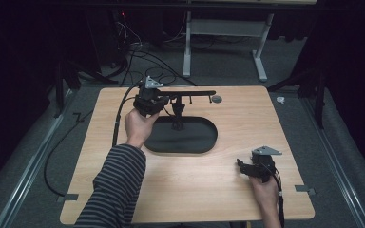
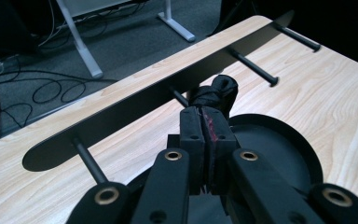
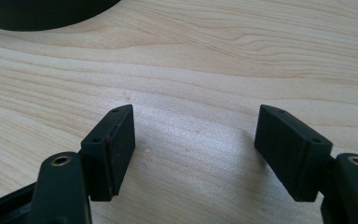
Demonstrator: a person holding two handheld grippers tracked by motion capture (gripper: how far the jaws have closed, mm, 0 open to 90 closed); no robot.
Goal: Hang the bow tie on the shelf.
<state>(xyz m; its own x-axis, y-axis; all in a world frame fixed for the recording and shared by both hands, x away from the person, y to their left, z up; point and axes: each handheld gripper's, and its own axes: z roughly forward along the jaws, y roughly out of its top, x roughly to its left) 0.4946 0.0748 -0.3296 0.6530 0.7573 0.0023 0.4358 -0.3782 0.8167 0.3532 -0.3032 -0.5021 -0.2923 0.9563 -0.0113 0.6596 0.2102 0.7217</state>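
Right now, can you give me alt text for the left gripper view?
The left gripper has its two black jaws pressed together just short of a dark rounded knob. Behind stands a long flat black metal bar with thin pegs, above a black oval tray on the light wooden table.

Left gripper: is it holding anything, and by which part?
The left gripper has its jaws closed together; whether they pinch anything cannot be told. The right gripper is open and empty.
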